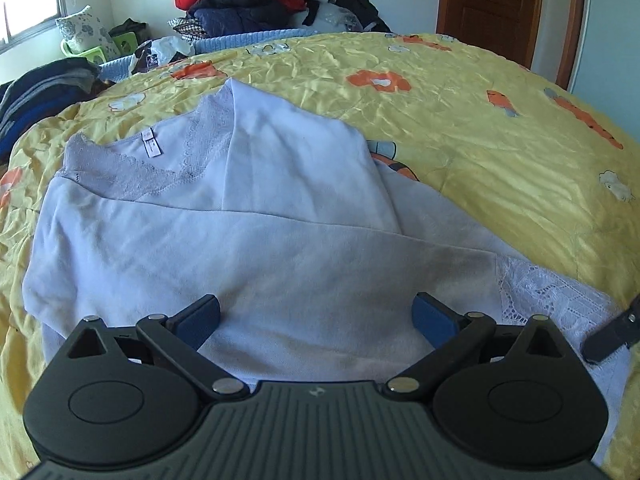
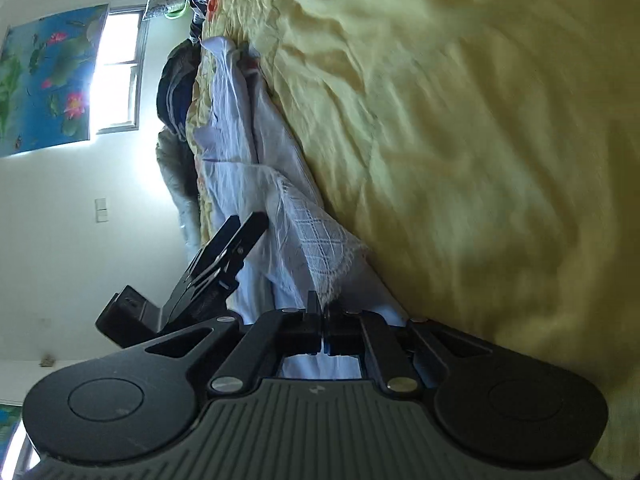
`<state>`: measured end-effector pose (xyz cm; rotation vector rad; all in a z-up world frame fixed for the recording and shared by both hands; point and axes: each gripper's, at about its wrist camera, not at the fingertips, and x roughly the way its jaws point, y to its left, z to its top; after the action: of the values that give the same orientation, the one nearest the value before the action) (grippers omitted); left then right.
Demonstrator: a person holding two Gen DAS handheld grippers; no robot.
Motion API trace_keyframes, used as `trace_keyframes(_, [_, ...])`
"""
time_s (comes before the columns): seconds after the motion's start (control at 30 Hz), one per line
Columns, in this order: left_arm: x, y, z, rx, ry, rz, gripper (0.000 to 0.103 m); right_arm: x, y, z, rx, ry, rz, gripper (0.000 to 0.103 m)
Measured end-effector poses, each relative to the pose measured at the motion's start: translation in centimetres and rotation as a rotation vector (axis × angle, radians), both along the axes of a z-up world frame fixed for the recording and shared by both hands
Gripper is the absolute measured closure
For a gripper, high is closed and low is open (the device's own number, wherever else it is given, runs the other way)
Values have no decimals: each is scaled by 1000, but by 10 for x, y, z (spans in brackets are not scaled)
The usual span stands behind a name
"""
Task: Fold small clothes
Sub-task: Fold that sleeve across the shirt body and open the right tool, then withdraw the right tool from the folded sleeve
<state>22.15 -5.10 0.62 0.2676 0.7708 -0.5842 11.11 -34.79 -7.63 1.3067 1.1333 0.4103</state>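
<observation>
The pale lilac lace-trimmed top (image 1: 248,216) lies on the bed's yellow flowered quilt (image 1: 480,128), one sleeve already folded across the body. At left, the left tool (image 1: 316,320) hangs above the near fabric with its jaws spread wide and nothing between them. At right, the right tool (image 2: 322,322) is pinched closed on the lace hem corner (image 2: 320,240), which it lifts slightly. The sideways fold looks under way; the next move calls for carrying that corner across and laying it flat without dragging the rest.
</observation>
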Motion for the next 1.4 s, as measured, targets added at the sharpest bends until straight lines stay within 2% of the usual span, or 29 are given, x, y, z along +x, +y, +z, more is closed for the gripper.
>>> trace_keyframes(0.13, [-8,-4,11,-31,-13,-13,0,-4,4,5,-43,0,37,91])
trace_keyframes(0.17, [-12,-6,16,-43,-21,-27,0,-4,3,5,-56,11,52,80])
trace_keyframes(0.2, [-18,-8,21,-53,-30,-40,0,-7,1,5,-50,13,63,76])
trace_keyframes(0.27, [-30,-9,30,-78,-48,-71,0,-12,-4,13,-50,-11,102,53])
trace_keyframes(0.37, [-51,-14,38,-113,-63,-151,0,-17,-19,37,-65,-89,163,49])
trace_keyframes(0.43, [-63,-22,36,-118,-63,-216,0,-12,-36,53,-37,-162,108,48])
trace_keyframes(0.5, [-72,-35,31,-96,-56,-279,0,6,-50,60,39,-205,8,37])
trace_keyframes(0.57, [-77,-51,23,-72,-27,-328,0,34,-49,61,132,-227,-34,23])
trace_keyframes(0.67, [-77,-65,6,-59,58,-352,0,79,-20,53,155,-197,44,22])
trace_keyframes(0.7, [-77,-68,1,-50,81,-352,0,92,-9,49,130,-161,79,22])
trace_keyframes(0.77, [-82,-69,-4,-33,63,-356,0,112,13,39,52,-103,166,23])
trace_keyframes(0.83, [-83,-69,-6,-22,68,-351,0,120,25,32,-44,-65,213,24])
trace_keyframes(0.9, [-81,-71,-6,-20,74,-340,0,118,31,31,-120,-83,239,36])
trace_keyframes(0.97, [-82,-74,-7,-12,67,-339,0,117,26,31,-136,-89,231,41])
trace_keyframes(1.07, [-85,-76,-10,-4,45,-335,0,119,20,22,-107,-68,202,45])
trace_keyframes(1.1, [-86,-75,-11,-5,43,-333,0,122,23,23,-108,-58,208,45])
trace_keyframes(1.13, [-86,-75,-11,-7,44,-331,0,125,26,25,-113,-45,215,39])
trace_keyframes(1.17, [-87,-75,-11,-9,44,-328,0,128,29,31,-115,-45,222,39])
trace_keyframes(1.3, [-88,-74,-11,-9,39,-319,0,155,47,68,-97,-171,246,26])
trace_keyframes(1.4, [-90,-75,-11,-9,37,-312,0,191,73,85,-102,-212,307,21])
